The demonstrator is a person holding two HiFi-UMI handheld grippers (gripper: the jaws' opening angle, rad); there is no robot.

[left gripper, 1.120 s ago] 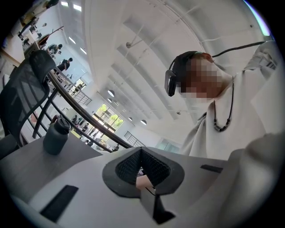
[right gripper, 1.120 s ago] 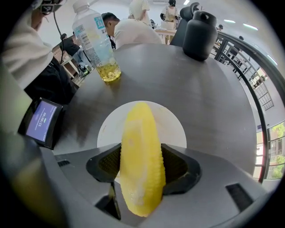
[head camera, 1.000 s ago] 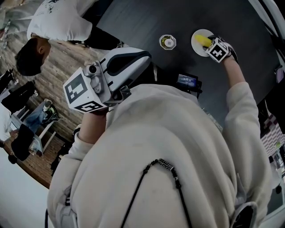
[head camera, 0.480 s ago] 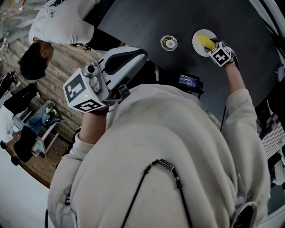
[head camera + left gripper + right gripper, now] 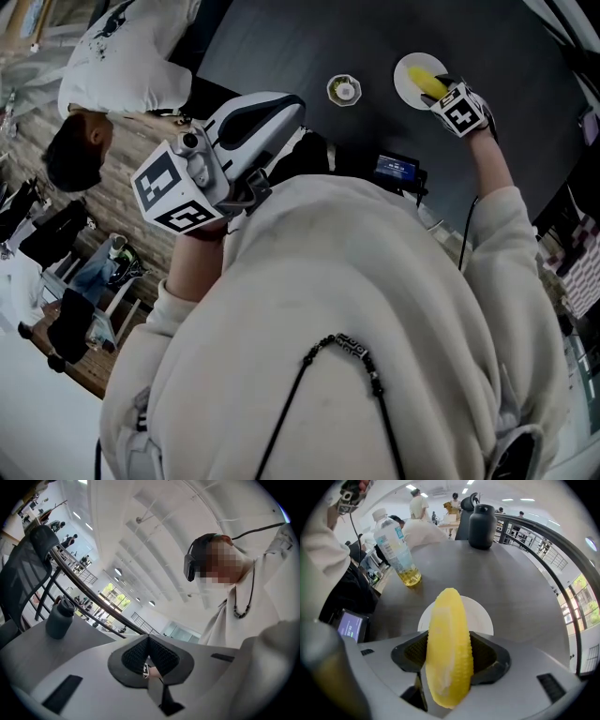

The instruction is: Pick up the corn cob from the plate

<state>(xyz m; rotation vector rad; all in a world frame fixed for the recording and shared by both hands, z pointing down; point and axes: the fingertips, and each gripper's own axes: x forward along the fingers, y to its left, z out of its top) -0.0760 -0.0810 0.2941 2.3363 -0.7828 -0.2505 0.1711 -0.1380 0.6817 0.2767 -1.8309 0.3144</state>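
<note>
Your right gripper (image 5: 450, 648) is pinching the corn cob (image 5: 449, 644). Its jaws are standing fairly wide, and both dark pads are pressing on the cob's sides at about its middle. The cob is running lengthwise between them, with one end reaching out past the jaws and the other coming back toward the camera. The white plate (image 5: 480, 613) is lying right behind the far end. Whether the cob is clear of the plate or touching it cannot be told. From the head view, the right gripper (image 5: 442, 94) is reaching down over the plate (image 5: 405, 73), and the corn cob (image 5: 422, 80) is showing yellow across it.

Your left gripper (image 5: 148, 644) is doing no work. Its jaws are pressed together at the tips with nothing pinched between them, and it is pointing away from the table toward the ceiling. In the head view the left gripper (image 5: 281, 111) is sitting close to your chest, well apart from the plate.

As for room, the dark table (image 5: 520, 588) is lying bare beyond the plate and to its right, out to a curved edge with a railing (image 5: 562, 569) behind it. A clear bottle (image 5: 398, 550) holding a little yellowish liquid is standing near the plate on the left. A dark flask (image 5: 482, 520) is standing at the far side, well apart from the plate. A small device (image 5: 349, 625) with a lit screen is sitting at the near left, by your sleeve. Another person (image 5: 122, 47) is bending by the table's far left edge.
</note>
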